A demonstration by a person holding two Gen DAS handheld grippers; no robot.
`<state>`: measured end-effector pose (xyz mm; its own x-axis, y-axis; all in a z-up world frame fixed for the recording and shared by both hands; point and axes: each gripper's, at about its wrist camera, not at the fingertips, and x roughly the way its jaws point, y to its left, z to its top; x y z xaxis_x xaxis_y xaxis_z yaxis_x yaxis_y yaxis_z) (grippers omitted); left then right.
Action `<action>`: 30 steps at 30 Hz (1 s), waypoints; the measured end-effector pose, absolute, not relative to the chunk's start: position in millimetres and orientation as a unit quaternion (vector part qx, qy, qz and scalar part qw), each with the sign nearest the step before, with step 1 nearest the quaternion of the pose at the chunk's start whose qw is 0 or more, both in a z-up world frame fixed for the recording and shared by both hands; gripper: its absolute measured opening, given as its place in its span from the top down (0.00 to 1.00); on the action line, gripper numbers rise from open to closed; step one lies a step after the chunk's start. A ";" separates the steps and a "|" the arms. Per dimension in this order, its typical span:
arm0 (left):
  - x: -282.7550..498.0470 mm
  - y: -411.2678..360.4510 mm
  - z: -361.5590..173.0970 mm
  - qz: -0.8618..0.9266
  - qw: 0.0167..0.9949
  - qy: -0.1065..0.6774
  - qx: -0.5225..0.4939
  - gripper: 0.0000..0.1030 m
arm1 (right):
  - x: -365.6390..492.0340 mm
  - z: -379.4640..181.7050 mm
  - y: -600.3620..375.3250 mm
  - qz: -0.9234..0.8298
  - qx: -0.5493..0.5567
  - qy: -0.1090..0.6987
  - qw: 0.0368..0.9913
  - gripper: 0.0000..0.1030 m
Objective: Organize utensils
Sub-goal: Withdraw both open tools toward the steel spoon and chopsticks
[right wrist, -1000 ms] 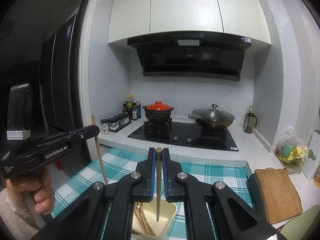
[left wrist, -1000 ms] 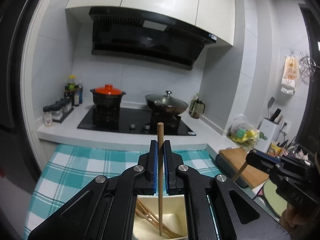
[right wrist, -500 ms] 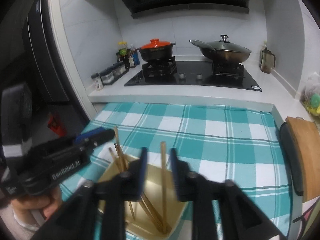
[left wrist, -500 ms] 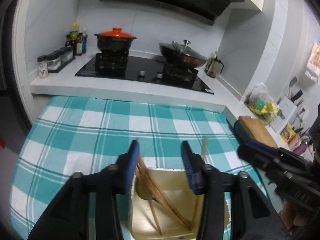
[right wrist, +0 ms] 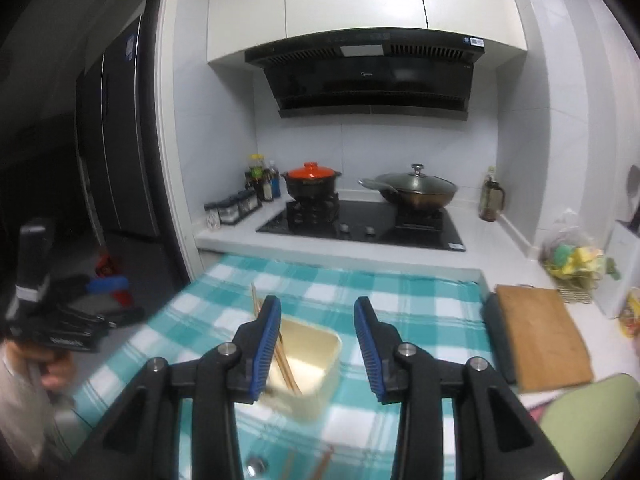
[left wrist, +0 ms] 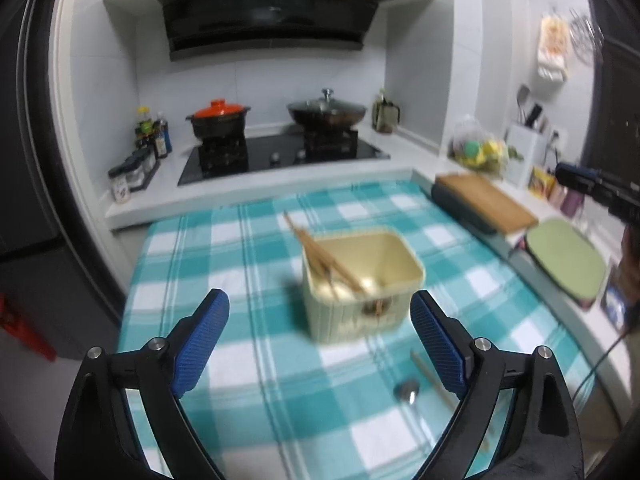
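Note:
A cream utensil box (left wrist: pixel 362 280) stands on the teal checked cloth (left wrist: pixel 240 248) with several wooden chopsticks (left wrist: pixel 320 256) leaning in its left side. It also shows in the right wrist view (right wrist: pixel 310 364), chopsticks (right wrist: pixel 280 354) inside. My left gripper (left wrist: pixel 320 338) is open and empty, pulled back in front of the box. My right gripper (right wrist: pixel 316 346) is open and empty above the box. A metal spoon (left wrist: pixel 410 394) and a loose chopstick (left wrist: pixel 434 380) lie on the cloth near the front, also low in the right wrist view (right wrist: pixel 320 462).
A hob with an orange-lidded pot (left wrist: pixel 218 120) and a wok (left wrist: pixel 326 114) stands behind. Spice jars (left wrist: pixel 132 170) are at the left. A wooden cutting board (left wrist: pixel 486 200) and a green board (left wrist: pixel 566 262) lie to the right.
Both grippers held a chopstick upright over the box, then opened and dropped them in. Both have since drawn back, and the left one now sees the whole box.

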<state>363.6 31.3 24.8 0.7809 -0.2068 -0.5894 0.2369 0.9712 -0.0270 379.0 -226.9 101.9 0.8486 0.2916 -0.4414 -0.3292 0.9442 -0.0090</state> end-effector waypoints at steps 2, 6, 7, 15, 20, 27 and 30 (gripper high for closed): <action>337.5 31.6 -0.4 -0.113 0.937 0.331 0.016 0.09 | 347.8 86.9 -238.1 0.135 -0.064 0.233 0.961 0.62; 309.2 13.8 -61.2 -0.124 0.915 0.384 -0.030 0.09 | 302.1 36.7 -253.3 0.100 -0.072 0.268 0.955 0.62; 306.4 4.6 -76.9 -0.126 0.908 0.397 -0.038 0.09 | 295.4 23.5 -256.2 0.096 -0.065 0.280 0.953 0.62; 326.5 -55.3 -149.4 -0.113 0.894 0.433 -0.030 0.10 | 294.2 -114.5 -252.6 0.095 0.005 0.407 0.908 0.71; 355.0 -73.8 -171.2 -0.093 0.897 0.431 -0.024 0.10 | 313.3 -154.5 -244.3 0.109 0.028 0.446 0.888 0.83; 380.5 -95.5 -201.0 -0.061 0.893 0.445 0.016 0.10 | 308.8 -156.2 -251.9 0.100 0.035 0.445 0.889 0.84; 385.0 -103.3 -206.0 -0.053 0.894 0.443 0.031 0.17 | 306.6 -153.1 -258.3 0.095 0.033 0.441 0.892 0.84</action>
<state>385.0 -103.3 -206.0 0.6021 -0.0682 -0.7955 0.1229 0.9924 0.0080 306.6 -258.3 -153.1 0.5935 0.1993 -0.7798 -0.1403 0.9796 0.1436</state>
